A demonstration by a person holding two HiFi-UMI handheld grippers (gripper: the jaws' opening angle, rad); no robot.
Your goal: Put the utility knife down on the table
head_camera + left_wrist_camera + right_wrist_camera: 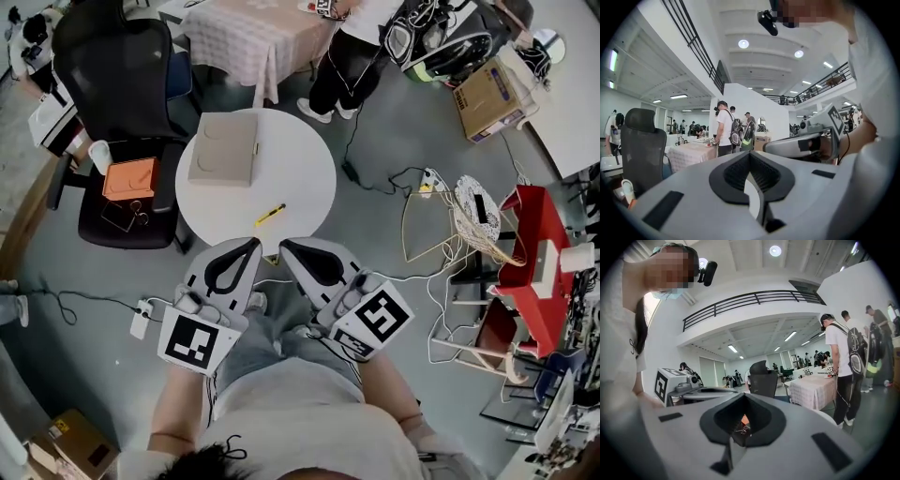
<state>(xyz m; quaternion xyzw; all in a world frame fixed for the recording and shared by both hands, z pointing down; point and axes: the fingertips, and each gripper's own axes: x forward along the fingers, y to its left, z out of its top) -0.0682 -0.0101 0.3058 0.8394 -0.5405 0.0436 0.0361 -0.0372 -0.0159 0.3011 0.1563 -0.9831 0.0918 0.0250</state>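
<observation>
- Head view: the utility knife (270, 215), slim and yellow, lies flat and slanted on the round white table (305, 159), near its front edge. It is apart from your left gripper (251, 246) and right gripper (287, 247).
- Left gripper view: jaws closed tip to tip, holding nothing.
- Right gripper view: jaws likewise closed, nothing between them.

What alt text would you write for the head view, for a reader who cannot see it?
A yellow utility knife lies on a round white table, near a beige box. Nearer the camera, a person holds the left gripper and right gripper, both shut and empty.
</observation>
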